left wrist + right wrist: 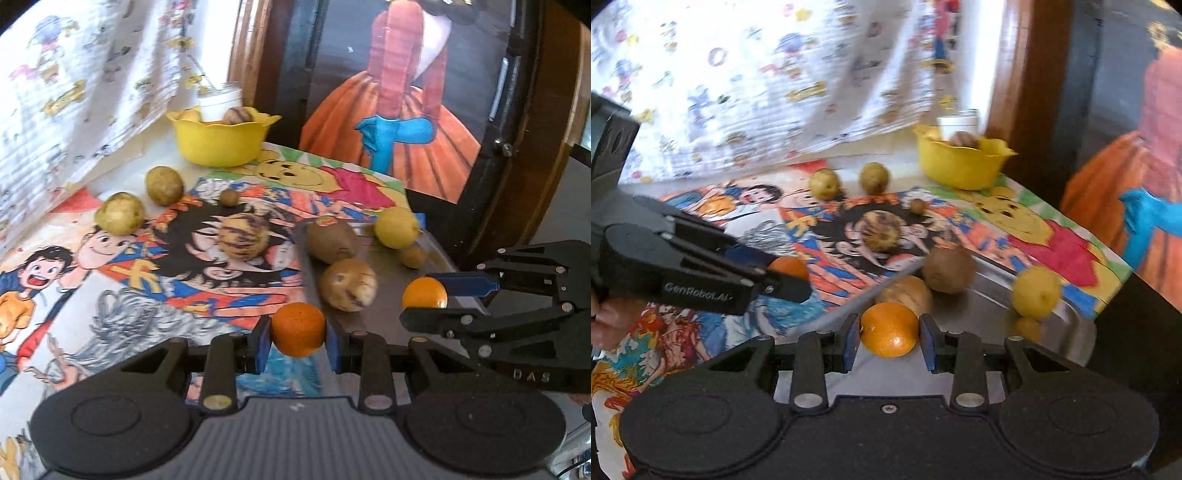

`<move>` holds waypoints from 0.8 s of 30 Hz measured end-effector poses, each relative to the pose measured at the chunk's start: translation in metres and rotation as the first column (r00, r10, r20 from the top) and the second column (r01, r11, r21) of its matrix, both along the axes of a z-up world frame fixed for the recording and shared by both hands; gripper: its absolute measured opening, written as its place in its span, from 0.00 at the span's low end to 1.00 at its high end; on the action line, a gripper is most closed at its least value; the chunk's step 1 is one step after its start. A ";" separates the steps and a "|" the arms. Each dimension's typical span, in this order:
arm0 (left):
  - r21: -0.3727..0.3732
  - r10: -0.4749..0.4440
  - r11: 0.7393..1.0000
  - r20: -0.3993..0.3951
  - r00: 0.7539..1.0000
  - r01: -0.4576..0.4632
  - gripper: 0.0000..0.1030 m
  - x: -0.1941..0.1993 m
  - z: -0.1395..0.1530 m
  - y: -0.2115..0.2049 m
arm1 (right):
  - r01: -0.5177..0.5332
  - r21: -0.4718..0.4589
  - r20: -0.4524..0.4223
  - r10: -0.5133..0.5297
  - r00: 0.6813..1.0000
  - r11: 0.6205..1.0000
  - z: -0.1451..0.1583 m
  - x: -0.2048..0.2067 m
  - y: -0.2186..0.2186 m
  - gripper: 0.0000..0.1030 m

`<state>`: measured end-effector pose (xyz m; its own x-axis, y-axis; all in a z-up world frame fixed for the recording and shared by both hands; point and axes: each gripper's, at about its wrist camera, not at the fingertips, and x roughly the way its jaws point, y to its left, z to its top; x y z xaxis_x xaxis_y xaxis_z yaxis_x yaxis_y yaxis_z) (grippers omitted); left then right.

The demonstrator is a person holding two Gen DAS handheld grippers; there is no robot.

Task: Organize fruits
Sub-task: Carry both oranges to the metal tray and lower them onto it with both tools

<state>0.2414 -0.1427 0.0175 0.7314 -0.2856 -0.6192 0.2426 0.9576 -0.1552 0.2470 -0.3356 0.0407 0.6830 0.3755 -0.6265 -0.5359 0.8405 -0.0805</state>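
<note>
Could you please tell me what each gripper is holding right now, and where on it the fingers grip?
The left gripper holds an orange, and the right gripper holds a second orange. Each is clamped across its widest part, one pad on either side.

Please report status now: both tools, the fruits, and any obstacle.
Left tool shut on orange. Right tool shut on second orange. Other fruits on metal tray and cloth. Yellow bowl far; striped fruit between.

Two round oranges (298,329) (424,292), one yellow lemon (396,227), one yellow plastic bowl (218,142) and one steel tray (384,321) are counted.
</note>
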 end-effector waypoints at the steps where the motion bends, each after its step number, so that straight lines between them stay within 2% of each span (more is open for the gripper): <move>1: 0.000 -0.009 1.000 0.000 1.000 0.009 0.32 0.000 0.000 -0.004 | 0.017 0.006 0.001 -0.017 1.000 1.000 0.000 -0.002 -0.005 0.35; 13: 0.015 -0.079 0.997 -0.022 0.997 0.080 0.32 0.003 -0.013 -0.036 | 0.186 0.086 -0.041 -0.183 0.982 0.979 -0.024 -0.005 -0.052 0.35; 24: 0.007 -0.086 0.996 -0.037 0.996 0.087 0.32 0.017 -0.025 -0.048 | 0.253 0.076 -0.030 -0.251 0.967 0.965 -0.035 0.016 -0.061 0.35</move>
<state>0.2581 -0.1906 -0.0072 0.6814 -0.3412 -0.6476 0.3188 0.9347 -0.1570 0.2625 -0.3965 0.0056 0.7493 0.2416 -0.6166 -0.3068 0.9518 0.0001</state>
